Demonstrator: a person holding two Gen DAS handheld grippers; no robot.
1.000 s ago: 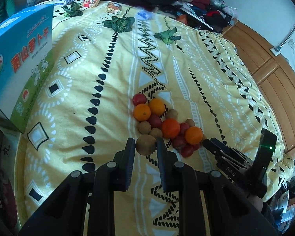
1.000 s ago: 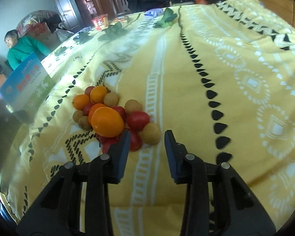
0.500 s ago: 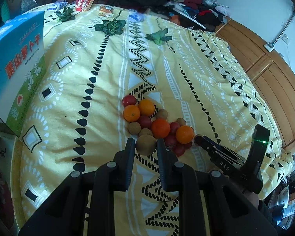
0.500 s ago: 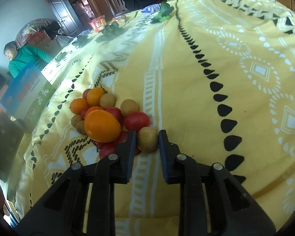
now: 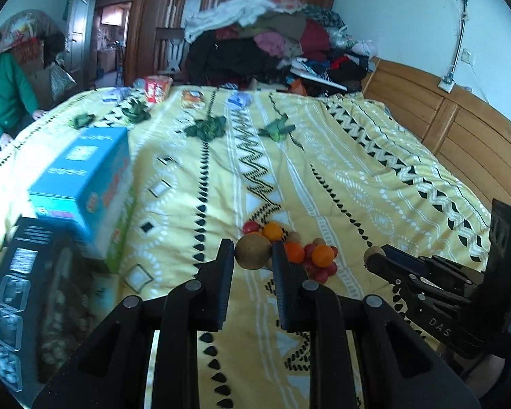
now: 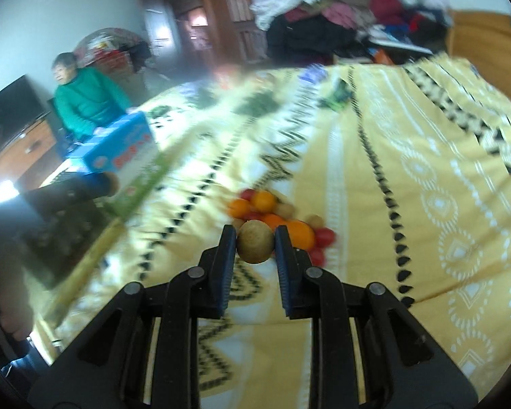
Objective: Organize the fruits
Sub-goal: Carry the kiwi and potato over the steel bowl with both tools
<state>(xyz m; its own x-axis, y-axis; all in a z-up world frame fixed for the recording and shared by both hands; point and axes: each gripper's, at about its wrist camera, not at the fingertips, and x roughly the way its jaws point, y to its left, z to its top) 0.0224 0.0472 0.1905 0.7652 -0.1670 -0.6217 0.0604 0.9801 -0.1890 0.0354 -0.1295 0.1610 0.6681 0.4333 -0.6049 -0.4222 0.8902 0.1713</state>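
Observation:
A pile of fruit (image 5: 306,255) lies on the yellow patterned bedspread (image 5: 323,177): oranges, red tomatoes and brown kiwis. My left gripper (image 5: 253,252) is shut on a brown kiwi (image 5: 253,251) and holds it above the bed, in front of the pile. My right gripper (image 6: 255,243) is shut on another brown kiwi (image 6: 255,241), also lifted, with the pile (image 6: 272,211) just behind it. The right gripper also shows in the left wrist view (image 5: 378,259), low at the right, with its kiwi (image 5: 373,253) at the tip.
A blue carton (image 5: 85,184) stands on the bed's left side, with a black tray (image 5: 37,293) of dark compartments below it. Green leafy bunches (image 5: 206,127) and packets lie farther back. A clothes pile (image 5: 272,51) fills the bed's far end. A person in green (image 6: 85,102) sits at left.
Both grippers have lifted their kiwis off the bed and tilted up to a flatter view. The right gripper closed on its kiwi a second ago. The views have swung toward the carton and tray.

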